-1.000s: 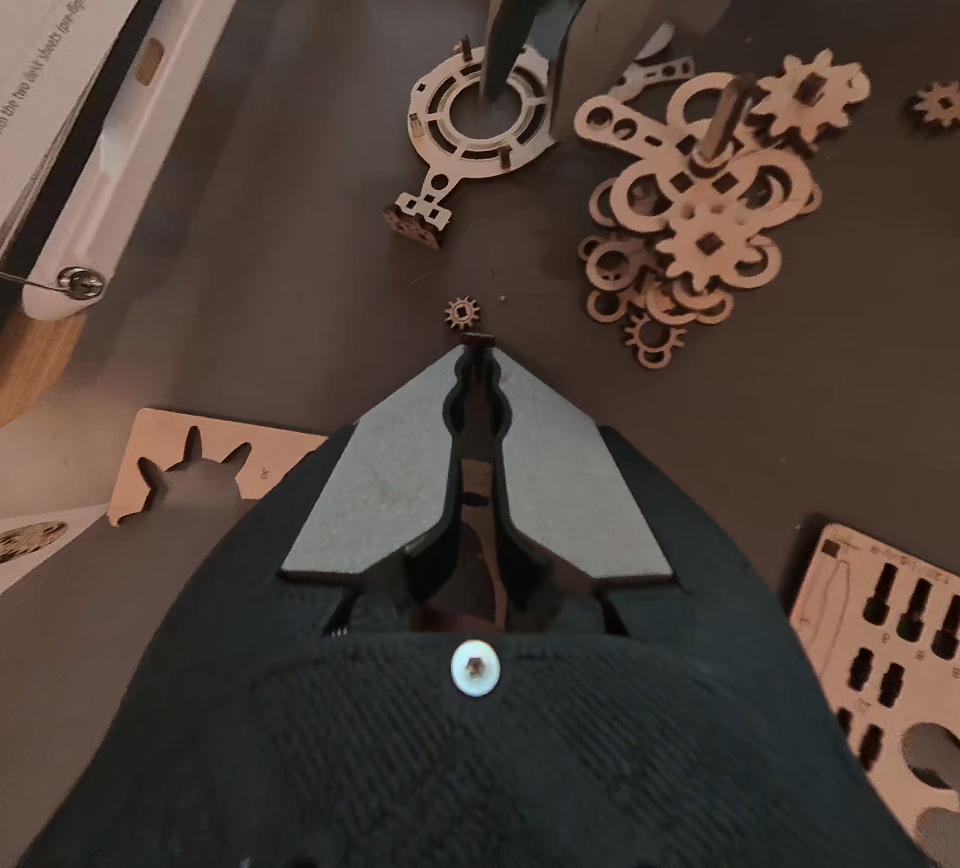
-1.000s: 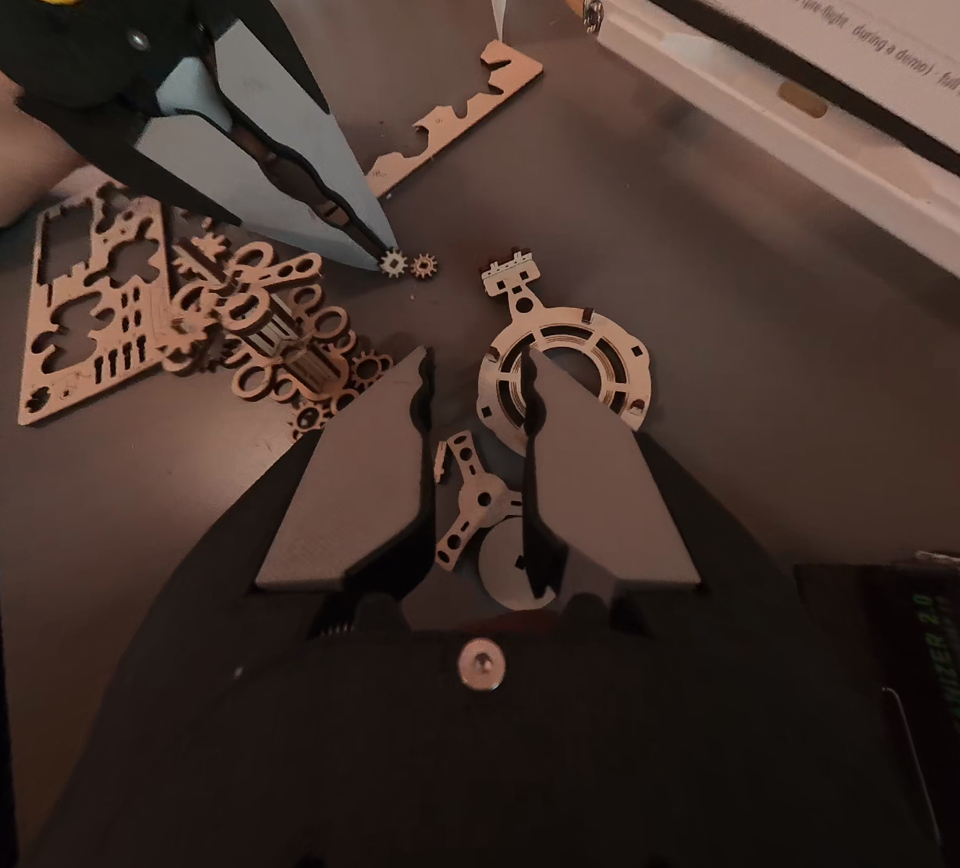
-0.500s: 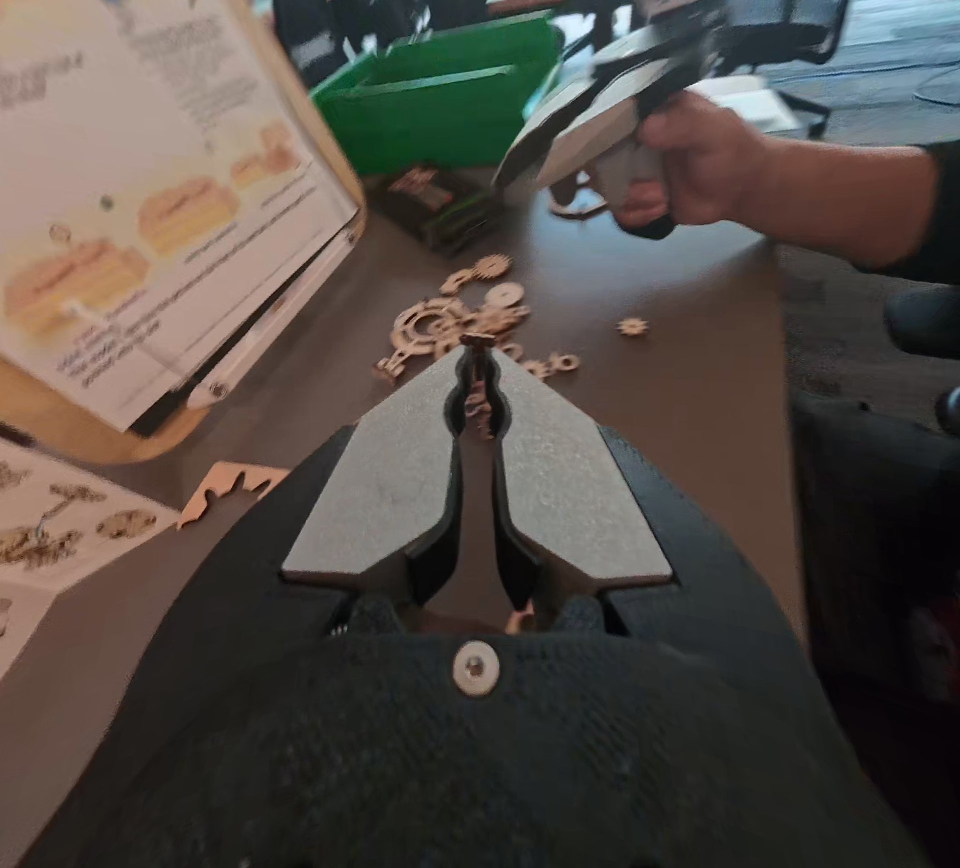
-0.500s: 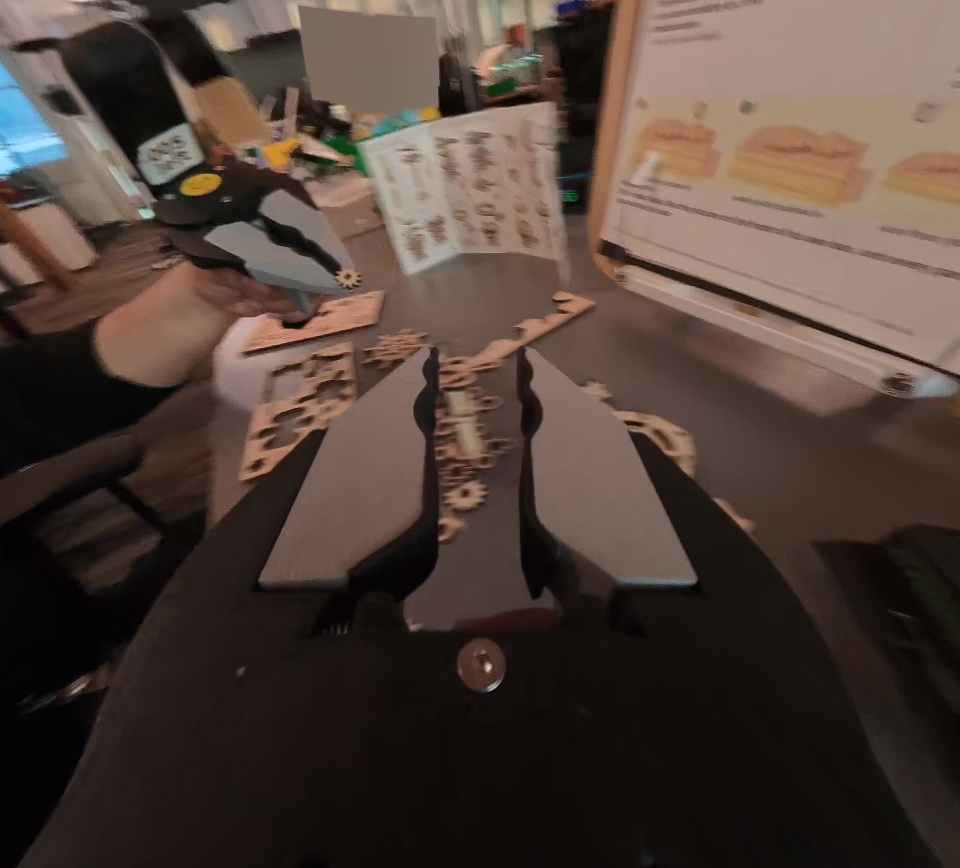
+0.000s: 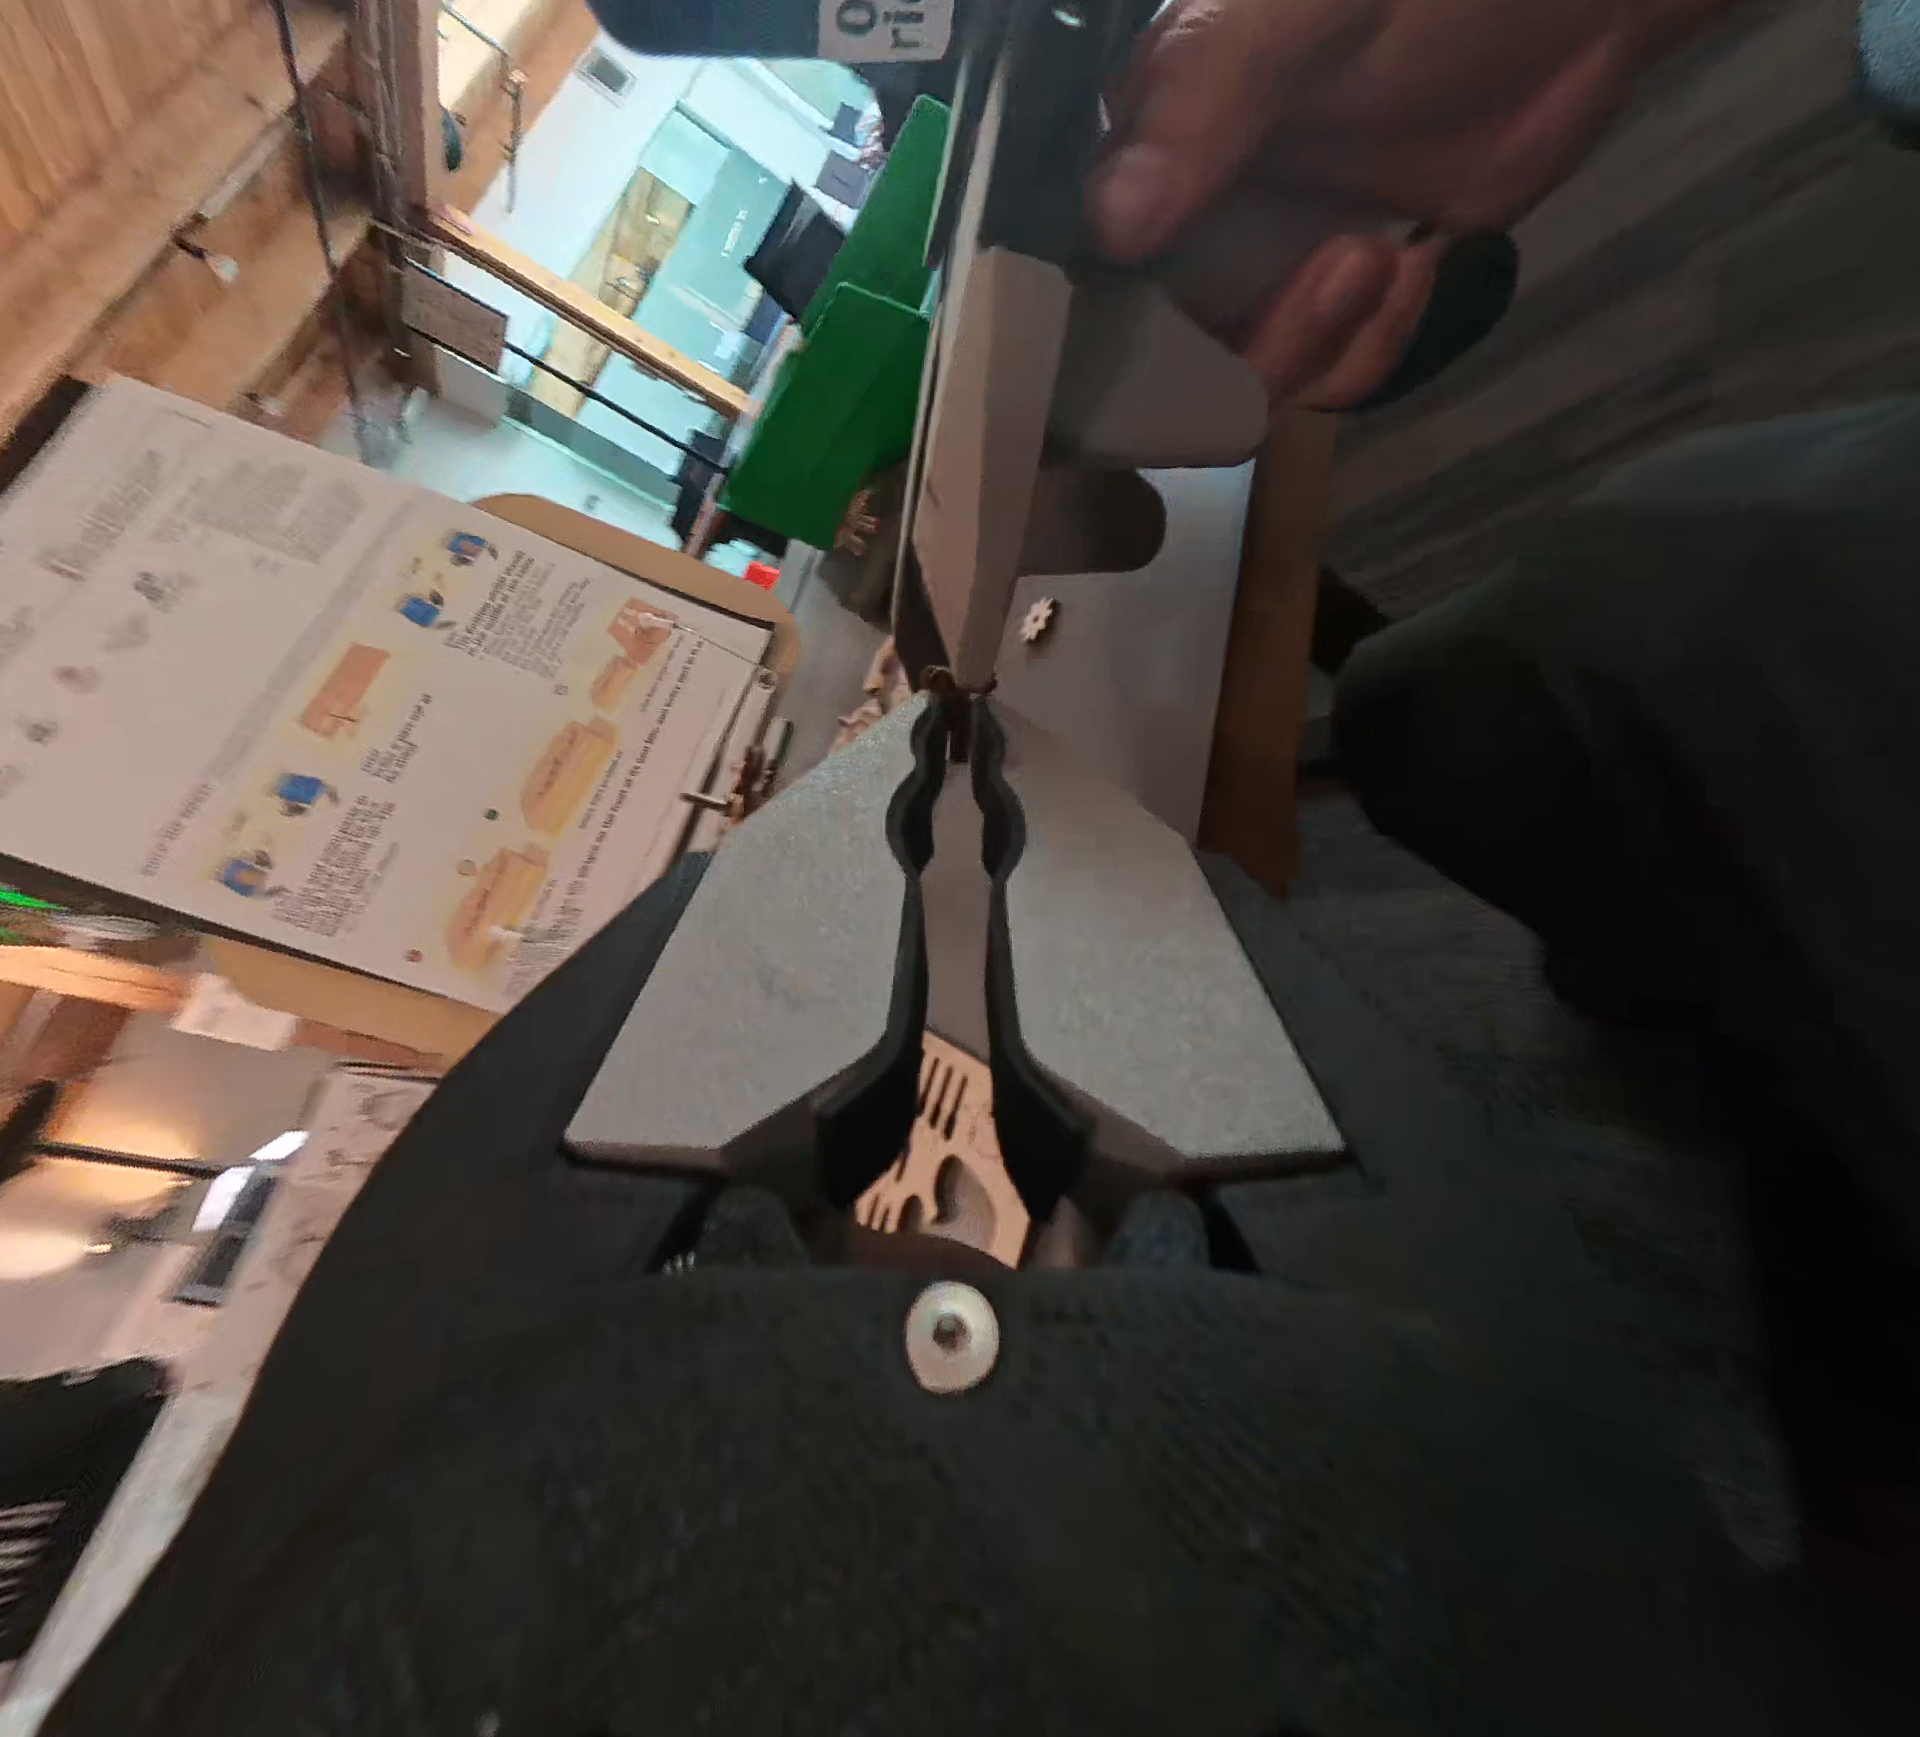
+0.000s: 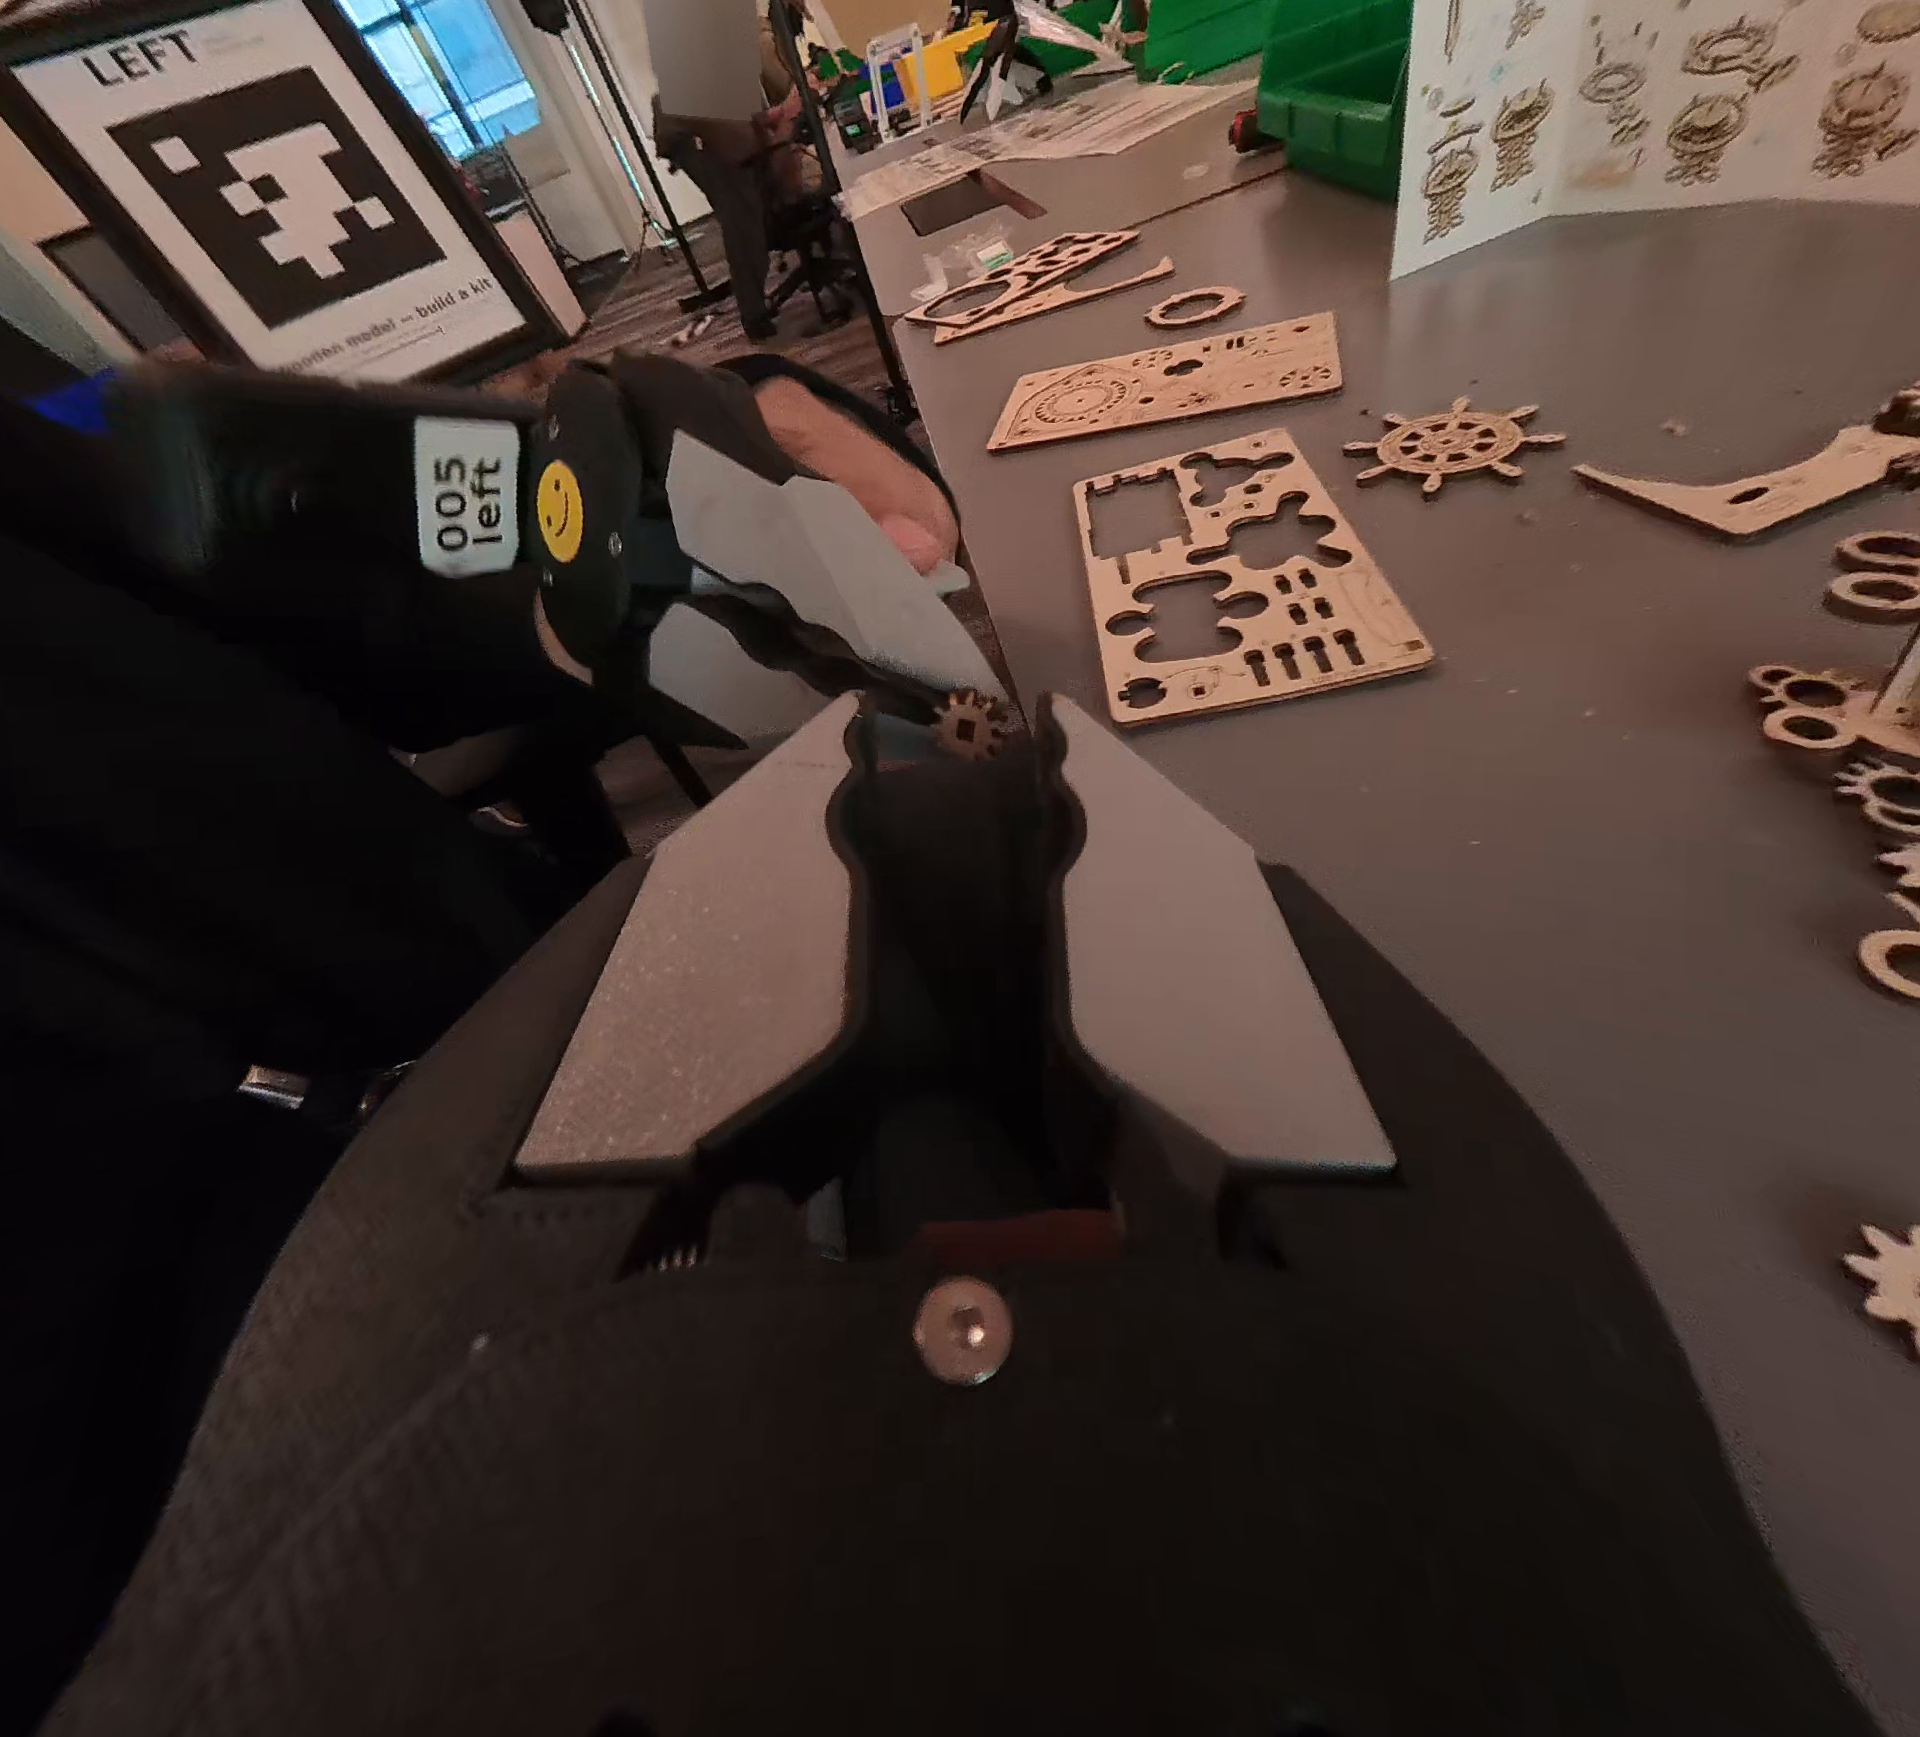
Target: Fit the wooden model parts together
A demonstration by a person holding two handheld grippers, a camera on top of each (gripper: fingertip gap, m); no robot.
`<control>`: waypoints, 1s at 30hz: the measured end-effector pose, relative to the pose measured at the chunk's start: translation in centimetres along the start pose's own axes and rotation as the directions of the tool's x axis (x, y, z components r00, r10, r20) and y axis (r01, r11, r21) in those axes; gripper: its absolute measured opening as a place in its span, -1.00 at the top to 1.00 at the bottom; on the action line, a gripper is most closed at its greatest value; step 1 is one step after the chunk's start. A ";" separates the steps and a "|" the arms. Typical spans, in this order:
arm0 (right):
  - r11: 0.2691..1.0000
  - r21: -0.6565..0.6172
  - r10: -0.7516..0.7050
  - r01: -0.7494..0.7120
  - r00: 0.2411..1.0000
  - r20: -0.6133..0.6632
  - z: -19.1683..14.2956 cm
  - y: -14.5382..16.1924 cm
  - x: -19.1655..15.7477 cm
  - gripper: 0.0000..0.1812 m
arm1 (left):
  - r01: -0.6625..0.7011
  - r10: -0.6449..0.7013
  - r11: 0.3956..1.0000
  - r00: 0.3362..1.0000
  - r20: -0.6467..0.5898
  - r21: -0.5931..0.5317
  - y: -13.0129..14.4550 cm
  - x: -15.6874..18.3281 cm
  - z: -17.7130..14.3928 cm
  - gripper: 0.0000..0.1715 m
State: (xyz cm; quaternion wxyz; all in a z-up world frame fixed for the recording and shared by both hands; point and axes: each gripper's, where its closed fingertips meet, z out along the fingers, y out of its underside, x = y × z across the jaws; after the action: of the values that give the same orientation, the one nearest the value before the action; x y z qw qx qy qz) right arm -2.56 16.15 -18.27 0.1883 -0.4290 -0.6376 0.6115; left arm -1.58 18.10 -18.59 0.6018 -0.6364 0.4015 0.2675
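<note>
My left gripper (image 5: 954, 723) is shut on a small wooden gear (image 5: 948, 678), held in the air off the front edge of the grey table (image 6: 1455, 856). In the right wrist view the left gripper (image 6: 961, 695) comes in from the left. The gear (image 6: 971, 727) shows face-on with its square hole. My right gripper (image 6: 951, 719) is open, and the gear sits between its two fingertips, nearer the right one. In the left wrist view the right gripper (image 5: 951, 661) points down from above, tip to tip with mine, with a hand (image 5: 1455, 56) on its grip.
Cut-out wooden sheets (image 6: 1247, 586), a ship's wheel piece (image 6: 1449, 446) and a pile of ring and gear parts (image 6: 1860, 731) lie on the table. A folded instruction sheet (image 6: 1662, 25) and green bins (image 6: 1340, 66) stand behind. A clipboard with a page (image 5: 364, 700) leans nearby. The grippers are tip to tip, or close to it.
Both grippers have risen from the table and turned toward each other. The left one has carried the small gear up between the right gripper's open fingertips.
</note>
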 end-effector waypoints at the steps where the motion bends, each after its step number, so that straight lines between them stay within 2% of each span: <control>1: 1.000 -0.001 -0.002 0.002 1.000 -0.008 0.1 0.1 0.1 0.71 | -0.048 0.048 0.999 0.998 0.030 -0.005 0.1 0.0 -0.1 0.99; 3: 1.000 -0.010 -0.012 0.012 1.000 -0.027 0.3 0.4 0.3 0.76 | -0.122 0.123 0.992 0.989 0.079 -0.011 0.3 -0.1 -0.4 0.99; 6: 1.000 0.006 -0.004 0.004 1.000 -0.022 0.4 0.4 0.5 0.90 | -0.168 0.170 0.985 0.982 0.078 -0.028 1.1 0.7 -0.3 0.99; 15: 0.998 0.039 0.050 -0.049 0.999 -0.019 0.7 0.8 1.9 0.92 | -0.182 0.188 0.982 0.974 0.124 -0.054 2.2 0.6 0.4 0.99; 23: 0.992 0.083 0.099 -0.094 0.993 -0.069 -0.1 0.7 3.7 0.96 | 0.018 -0.004 0.996 0.984 0.176 -0.083 3.6 -1.1 0.8 1.00; 26: 0.992 0.088 0.106 -0.095 0.987 -0.120 -0.4 0.7 4.5 0.95 | 0.055 -0.038 0.994 0.983 0.178 -0.094 4.0 -1.4 0.8 1.00; 28: 0.991 0.097 0.106 -0.092 0.983 -0.148 -0.7 0.4 4.9 0.95 | 0.076 -0.057 0.991 0.984 0.169 -0.109 4.3 -1.3 0.8 1.00; 30: 0.990 0.113 0.099 -0.081 0.982 -0.162 -1.1 -0.1 4.9 0.95 | 0.166 -0.152 0.979 0.981 0.118 -0.120 4.5 -0.8 1.0 1.00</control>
State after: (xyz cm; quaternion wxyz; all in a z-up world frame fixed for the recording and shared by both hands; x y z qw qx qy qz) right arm -4.51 20.67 -19.39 0.2359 -0.4966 -0.5662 0.6141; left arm -5.65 19.47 -20.53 0.5999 -0.6886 0.2977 0.2780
